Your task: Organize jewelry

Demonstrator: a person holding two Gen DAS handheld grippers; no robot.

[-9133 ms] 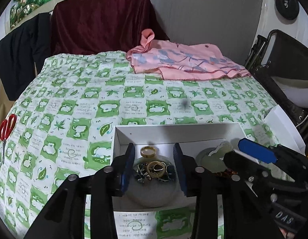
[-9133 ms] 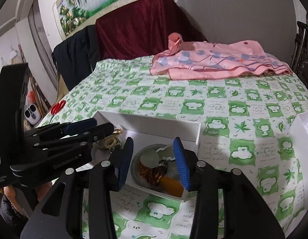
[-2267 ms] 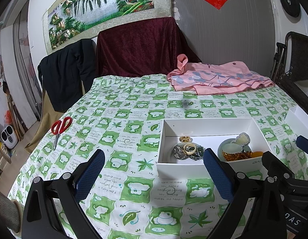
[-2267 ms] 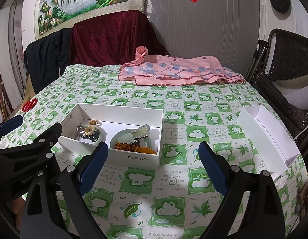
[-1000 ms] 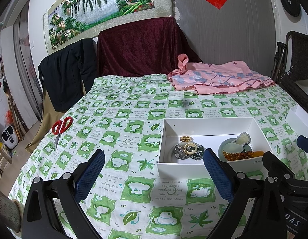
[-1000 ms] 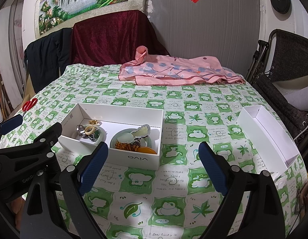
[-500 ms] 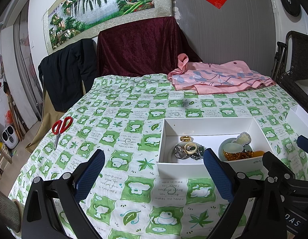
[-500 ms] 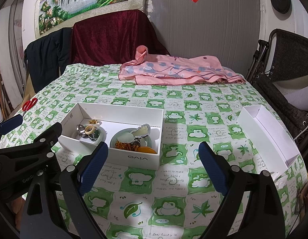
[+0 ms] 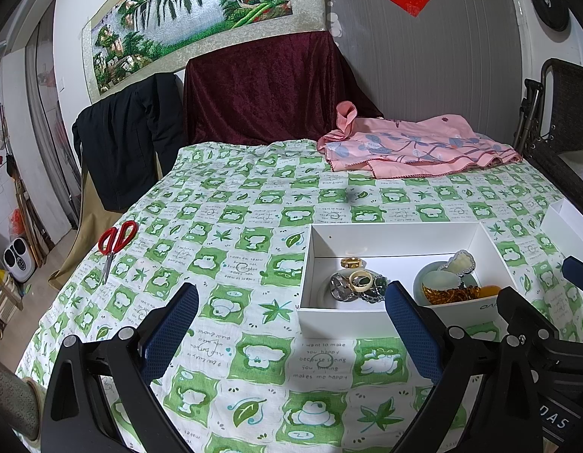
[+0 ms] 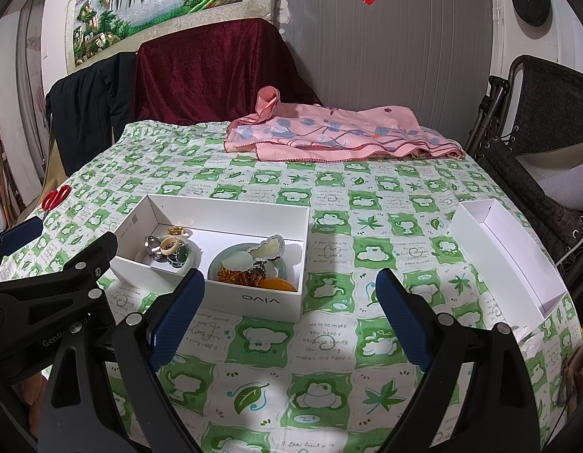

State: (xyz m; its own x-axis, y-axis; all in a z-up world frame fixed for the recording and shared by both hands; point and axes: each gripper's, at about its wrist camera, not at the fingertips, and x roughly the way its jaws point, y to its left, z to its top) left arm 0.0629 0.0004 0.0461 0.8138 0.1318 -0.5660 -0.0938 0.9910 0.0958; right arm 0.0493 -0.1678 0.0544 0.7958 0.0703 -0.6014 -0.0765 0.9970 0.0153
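Holding both tools above the near edge of the table, I see the left gripper (image 9: pixel 291 324) with its blue pads spread wide and nothing between them but the green-and-white checked tablecloth (image 9: pixel 223 249). The right gripper (image 10: pixel 289 313) stands equally wide, also empty, over cloth near the front wall of the white box (image 10: pixel 253 298).

That box sits just beyond both tools, at the middle of the table. Inside it, left side: a small pale dish (image 10: pixel 191 255) holding a cluster of rings (image 10: pixel 167 247), with a gold ring (image 10: pixel 176 231) lying on the box floor just behind. Right side: a green dish (image 10: pixel 216 262) with a pale carved pendant (image 10: pixel 267 247), orange beads (image 10: pixel 236 276) and an amber piece (image 10: pixel 278 285).

Right of the box, well apart, lies the white lid (image 10: pixel 506 256), open side up, at the table's right edge. Red scissors (image 9: pixel 114 241) lie far left on the cloth.

Farther back, a pink floral garment (image 10: pixel 336 137) lies crumpled at the table's far edge. Behind it are a maroon cloth (image 9: pixel 269 87), a dark jacket (image 9: pixel 129 132) and a waterfall picture (image 9: pixel 193 11) on the wall.
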